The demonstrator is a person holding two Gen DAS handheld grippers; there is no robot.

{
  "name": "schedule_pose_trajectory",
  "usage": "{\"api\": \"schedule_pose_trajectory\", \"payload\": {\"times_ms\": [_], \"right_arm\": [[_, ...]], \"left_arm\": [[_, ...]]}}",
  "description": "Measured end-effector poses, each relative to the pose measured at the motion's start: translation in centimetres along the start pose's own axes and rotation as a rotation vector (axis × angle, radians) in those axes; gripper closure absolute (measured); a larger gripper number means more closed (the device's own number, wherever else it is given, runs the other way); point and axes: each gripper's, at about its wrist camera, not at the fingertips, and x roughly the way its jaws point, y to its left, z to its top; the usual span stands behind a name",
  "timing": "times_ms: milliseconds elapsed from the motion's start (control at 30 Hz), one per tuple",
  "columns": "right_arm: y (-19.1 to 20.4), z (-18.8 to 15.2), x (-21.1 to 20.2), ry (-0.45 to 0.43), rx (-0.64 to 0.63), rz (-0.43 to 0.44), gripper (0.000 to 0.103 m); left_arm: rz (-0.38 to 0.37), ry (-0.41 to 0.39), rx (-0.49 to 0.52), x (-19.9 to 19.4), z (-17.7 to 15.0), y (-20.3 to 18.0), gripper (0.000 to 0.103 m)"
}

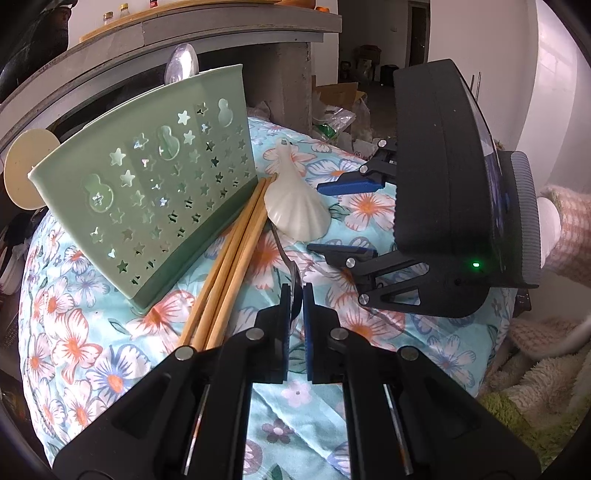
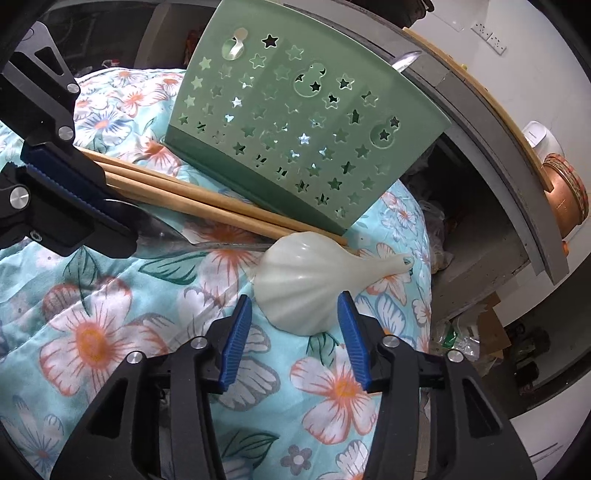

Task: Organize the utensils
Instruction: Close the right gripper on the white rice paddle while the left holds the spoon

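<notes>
Cluttered room with a grey concrete shelf behind a floral quilt.
The quilt (image 2: 110,332) is turquoise with orange-white flowers; jars (image 1: 123,9) line the shelf (image 1: 240,31); a white wall (image 2: 461,14) carries sockets (image 2: 489,35); bags and cardboard (image 1: 340,92) litter the floor.

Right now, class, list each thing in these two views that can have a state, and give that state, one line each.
Left gripper: shut on the metal utensil.
Right gripper: open, the white shell-shaped spoon partly between its fingers, unpressed.
White shell-shaped spoon: lying on the floral cloth.
Chopsticks: lying loose against the holder's base.
Green star-cut holder: tilted, on the cloth.
</notes>
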Motion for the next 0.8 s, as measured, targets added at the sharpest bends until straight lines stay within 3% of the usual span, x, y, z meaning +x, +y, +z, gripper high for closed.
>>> {"api": "schedule_pose_trajectory", "payload": {"times_ms": [200, 533, 600, 667, 800], "right_arm": [[0.3, 0.7, -0.2, -0.007, 0.01, 0.011, 0.048], [1.0, 1.2, 1.2, 0.0, 0.023, -0.069, 0.048], [0.8, 1.2, 1.3, 0.005, 0.033, -0.091, 0.053], [0.5, 1.2, 1.5, 0.018, 0.052, -0.114, 0.072], [-0.5, 1.0, 1.4, 0.028, 0.103, -0.149, 0.082]], "left_arm": [[-0.008, -0.001, -0.02, -0.1, -0.3, 0.6, 0.097], [-0.009, 0.001, -0.041, -0.6, -1.1, 1.4, 0.096], [-0.011, -0.002, -0.046, -0.8, -1.1, 1.4, 0.096], [-0.012, -0.005, -0.048, -1.0, -1.1, 1.5, 0.096], [-0.008, -0.011, -0.045, -1.3, -1.1, 1.7, 0.096]]}}
